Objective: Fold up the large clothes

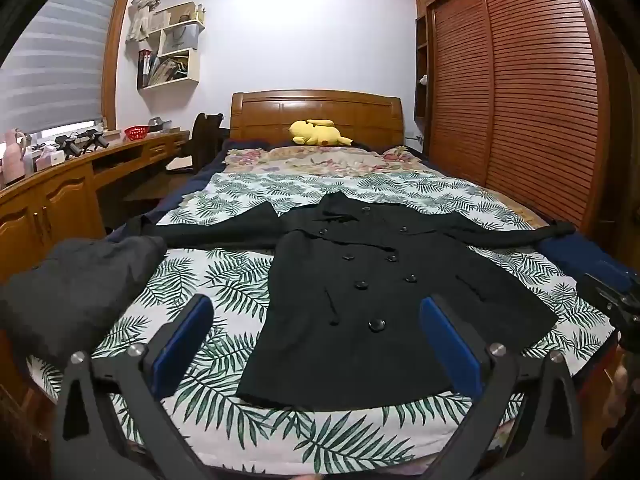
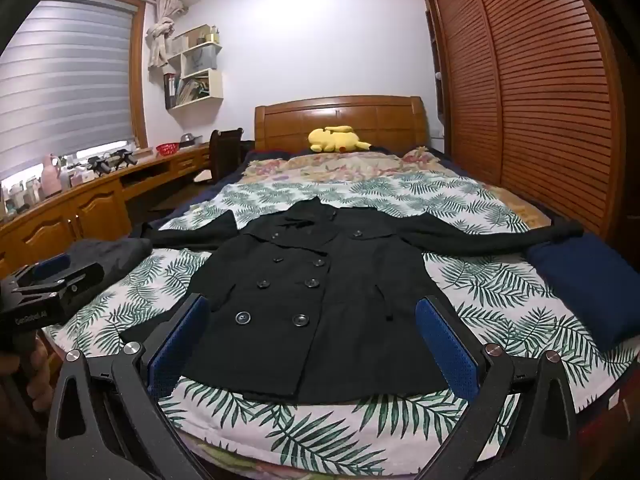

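Note:
A black double-breasted coat [image 1: 372, 300] lies flat, front up, on the bed's leaf-print sheet [image 1: 208, 280], sleeves spread left and right, hem toward me. It also shows in the right wrist view [image 2: 316, 292]. My left gripper [image 1: 316, 344] is open and empty, held above the bed's near edge in front of the hem. My right gripper [image 2: 312, 344] is open and empty, also before the hem. The left gripper shows at the left edge of the right wrist view [image 2: 52, 276]. The right gripper shows at the right edge of the left wrist view [image 1: 616, 304].
A folded dark grey garment [image 1: 80, 284] lies on the bed's near left corner. A folded navy garment [image 2: 588, 280] lies at the right edge. A yellow plush toy [image 1: 316, 133] sits by the headboard. A wooden desk [image 1: 60, 192] runs along the left, a louvred wardrobe [image 1: 520, 100] along the right.

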